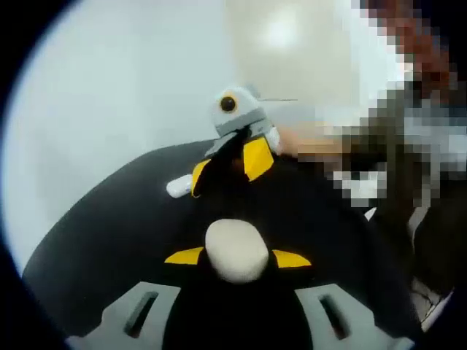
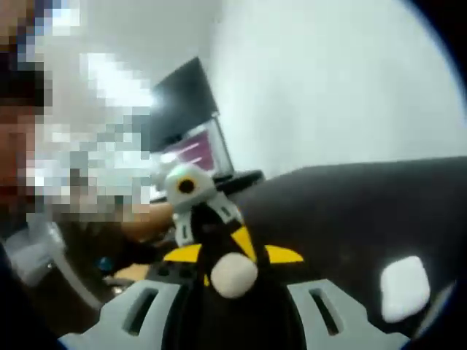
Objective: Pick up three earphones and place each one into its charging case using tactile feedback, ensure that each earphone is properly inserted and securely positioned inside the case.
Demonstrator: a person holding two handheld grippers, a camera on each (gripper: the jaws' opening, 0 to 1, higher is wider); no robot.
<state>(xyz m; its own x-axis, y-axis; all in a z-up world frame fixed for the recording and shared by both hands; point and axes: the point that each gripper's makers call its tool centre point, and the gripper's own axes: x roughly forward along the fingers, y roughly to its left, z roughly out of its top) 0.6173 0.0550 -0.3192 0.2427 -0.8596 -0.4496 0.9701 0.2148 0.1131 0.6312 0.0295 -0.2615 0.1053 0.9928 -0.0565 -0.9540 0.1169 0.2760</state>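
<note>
A: What do the left tongs (image 1: 237,257) have?
B: A rounded, off-white charging case (image 1: 236,250), pinched between the yellow-tipped jaws above the black table (image 1: 95,240).
A: And the right tongs (image 1: 232,162)?
B: In the left gripper view they come in from beyond, tilted down, jaws close together over a small white earphone (image 1: 179,187) sticking out at their tip. I cannot tell if they grip it.
A: From the right gripper view?
B: The right tongs (image 2: 233,255) point toward the left ones (image 2: 201,208), which meet them head-on, the case (image 2: 233,275) between both. A white rounded piece (image 2: 405,288), maybe another case, lies on the table (image 2: 350,211) to the right. A lit screen (image 2: 197,153) stands behind.
</note>
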